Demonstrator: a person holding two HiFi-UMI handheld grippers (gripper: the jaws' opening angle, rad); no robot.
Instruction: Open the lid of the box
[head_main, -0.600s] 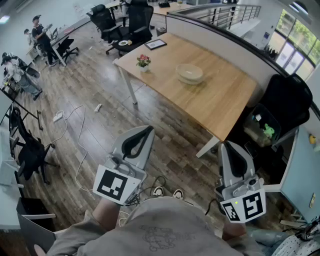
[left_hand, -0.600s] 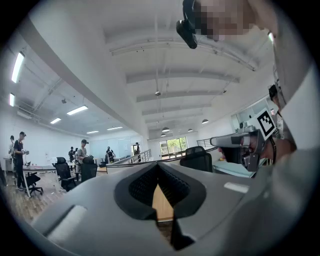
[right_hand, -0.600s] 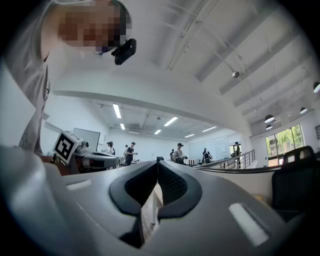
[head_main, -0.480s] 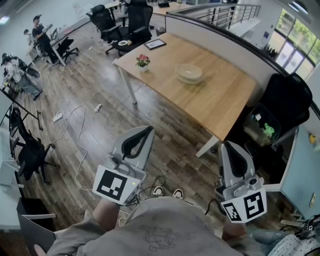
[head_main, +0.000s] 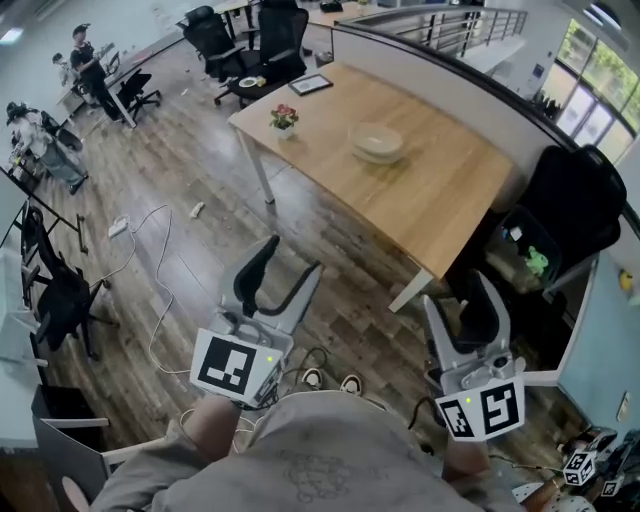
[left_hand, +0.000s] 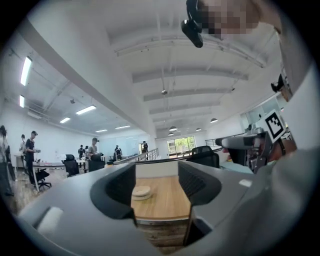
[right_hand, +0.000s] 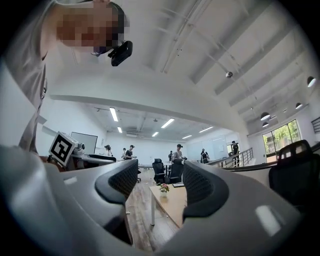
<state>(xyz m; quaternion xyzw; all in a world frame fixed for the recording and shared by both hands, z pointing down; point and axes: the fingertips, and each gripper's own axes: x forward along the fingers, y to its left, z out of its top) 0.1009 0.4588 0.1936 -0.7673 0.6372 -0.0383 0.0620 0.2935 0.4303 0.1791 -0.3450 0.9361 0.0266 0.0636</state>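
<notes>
The box (head_main: 378, 143) is a round, pale, shallow container with its lid on, resting on the wooden table (head_main: 440, 195) far ahead. It shows small between the jaws in the left gripper view, box (left_hand: 141, 191). My left gripper (head_main: 290, 262) is held close to the body above the floor, jaws open and empty. My right gripper (head_main: 460, 295) is also near the body, open and empty, well short of the table. In the gripper views, the left gripper (left_hand: 156, 182) and right gripper (right_hand: 160, 182) both show a wide gap with nothing in it.
A small flower pot (head_main: 284, 119) and a dark tablet (head_main: 311, 86) sit at the table's far end. Black office chairs (head_main: 580, 200) stand to the right, another chair (head_main: 60, 305) to the left. Cables (head_main: 150, 250) lie on the wood floor. People stand at desks far left.
Both grippers' jaws, shut together before, now stand apart. The grippers have shifted slightly lower in the head view.
</notes>
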